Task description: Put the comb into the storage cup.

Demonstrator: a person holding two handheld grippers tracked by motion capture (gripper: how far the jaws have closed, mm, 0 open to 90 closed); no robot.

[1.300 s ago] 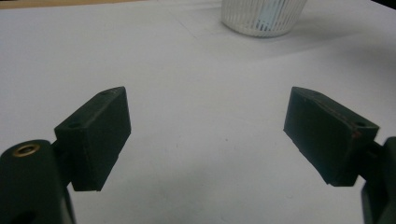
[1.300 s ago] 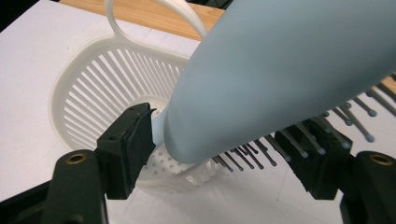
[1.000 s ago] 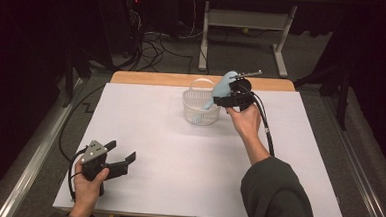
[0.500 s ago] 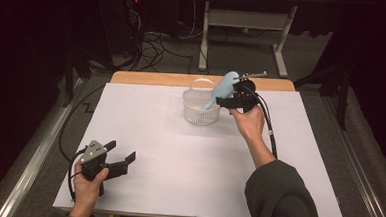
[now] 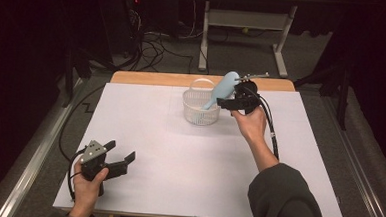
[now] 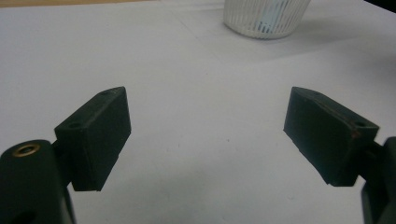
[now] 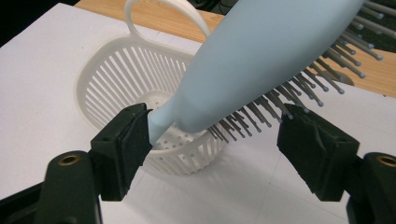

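A light blue hairbrush (image 5: 224, 87) hangs tilted over a white slatted basket (image 5: 200, 115) at the far middle of the table, handle pointing down into it. My right gripper (image 5: 227, 101) is shut on the hairbrush. In the right gripper view its left pad presses the thin handle end and its right pad meets the bristle tips of the hairbrush (image 7: 266, 56), above the basket (image 7: 107, 88). My right gripper (image 7: 215, 135) sits just right of the basket rim. My left gripper (image 5: 121, 151) rests open near the front left of the table, and in its own view my left gripper (image 6: 208, 126) has nothing between the pads.
The white table sheet (image 5: 187, 178) stretches between the two hands. The basket (image 6: 266, 18) shows far ahead in the left gripper view. A wooden strip (image 5: 147, 78) edges the far side, with cables and a metal stand (image 5: 245, 36) on the floor beyond.
The hairbrush has tipped over from nearly upright, its handle swinging down into the basket, as the right hand shifted slightly. The left hand has stayed where it was.
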